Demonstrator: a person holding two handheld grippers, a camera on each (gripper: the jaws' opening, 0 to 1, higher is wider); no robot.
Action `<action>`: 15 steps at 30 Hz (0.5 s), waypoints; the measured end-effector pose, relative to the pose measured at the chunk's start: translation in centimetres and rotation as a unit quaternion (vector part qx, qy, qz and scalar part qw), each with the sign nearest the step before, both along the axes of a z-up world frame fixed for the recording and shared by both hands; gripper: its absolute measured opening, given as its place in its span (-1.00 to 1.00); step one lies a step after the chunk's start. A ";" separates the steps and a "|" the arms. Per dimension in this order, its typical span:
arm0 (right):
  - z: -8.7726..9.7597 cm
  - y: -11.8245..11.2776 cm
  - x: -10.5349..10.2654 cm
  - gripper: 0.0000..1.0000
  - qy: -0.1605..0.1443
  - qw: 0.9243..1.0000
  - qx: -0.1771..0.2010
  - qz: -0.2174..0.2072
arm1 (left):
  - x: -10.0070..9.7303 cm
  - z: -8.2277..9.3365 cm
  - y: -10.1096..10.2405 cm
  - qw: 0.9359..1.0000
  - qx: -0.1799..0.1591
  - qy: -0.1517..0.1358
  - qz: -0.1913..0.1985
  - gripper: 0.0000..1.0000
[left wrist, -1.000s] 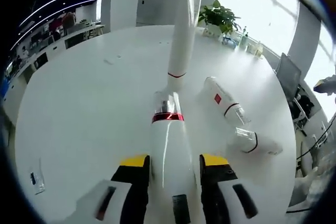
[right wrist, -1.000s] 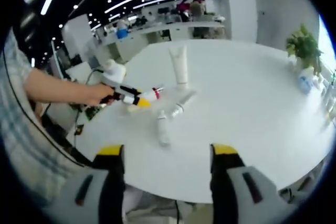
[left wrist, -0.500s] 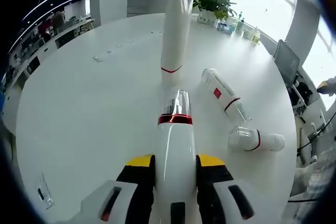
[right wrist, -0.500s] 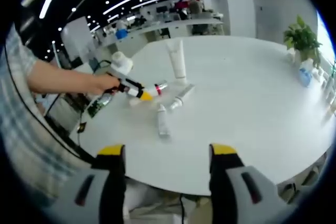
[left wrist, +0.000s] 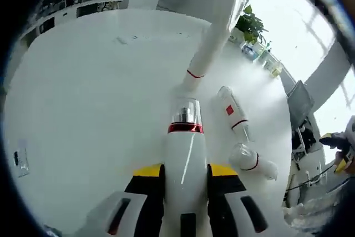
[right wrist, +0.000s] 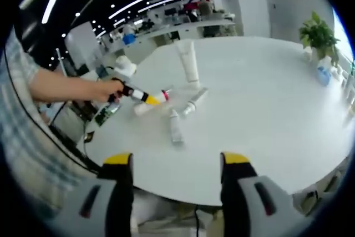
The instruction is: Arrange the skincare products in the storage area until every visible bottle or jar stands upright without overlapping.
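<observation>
White and glossy, the bottle (left wrist: 183, 162) sits clamped between my left gripper's (left wrist: 183, 173) yellow-tipped jaws, its red band and clear cap pointing out ahead of me over the white table (left wrist: 83, 109). In the right gripper view I see that same bottle (right wrist: 145, 104) held out low over the tabletop, lying roughly level in the left gripper (right wrist: 148, 99), with a hand (right wrist: 106, 89) and bare forearm behind it.

Just past the cap, in the left gripper view, a tall white tube (left wrist: 213, 40) stands upright on its cap, a thin red line near its base. To the right of it a white bottle with a red square (left wrist: 232, 110) lies on its side, and nearer to me a second short bottle (left wrist: 252, 162) lies on its side too, a red ring round it. Those two are close together but not touching.

My right gripper (right wrist: 173, 162) hangs back at the near edge of the table (right wrist: 266, 109), jaws spread wide apart with nothing between them. From here the standing tube (right wrist: 188, 65) is at the far side of the group, and the two fallen bottles (right wrist: 176, 126) (right wrist: 195, 101) lie in front of it.

A potted plant (right wrist: 317, 34) stands at the far rim of the table.
</observation>
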State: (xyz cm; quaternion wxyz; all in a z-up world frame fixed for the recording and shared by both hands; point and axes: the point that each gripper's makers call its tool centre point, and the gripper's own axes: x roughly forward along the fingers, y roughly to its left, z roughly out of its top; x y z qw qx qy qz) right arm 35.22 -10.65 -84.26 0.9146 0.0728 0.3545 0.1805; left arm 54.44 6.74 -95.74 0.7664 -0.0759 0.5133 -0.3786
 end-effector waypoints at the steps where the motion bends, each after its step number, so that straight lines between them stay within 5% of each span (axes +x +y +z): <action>1: 0.0 0.3 0.3 0.23 -0.001 1.000 0.002 0.004 | -0.3 0.3 0.4 1.000 -0.013 0.012 0.015 -0.46; 7: 0.3 1.8 1.5 0.23 -0.009 1.000 0.007 0.018 | -0.7 2.2 1.1 0.987 -0.113 0.066 0.093 -0.46; 15: -0.1 4.8 2.7 0.24 -0.003 0.999 0.025 0.048 | -1.4 5.6 1.1 0.966 -0.224 0.071 0.112 -0.45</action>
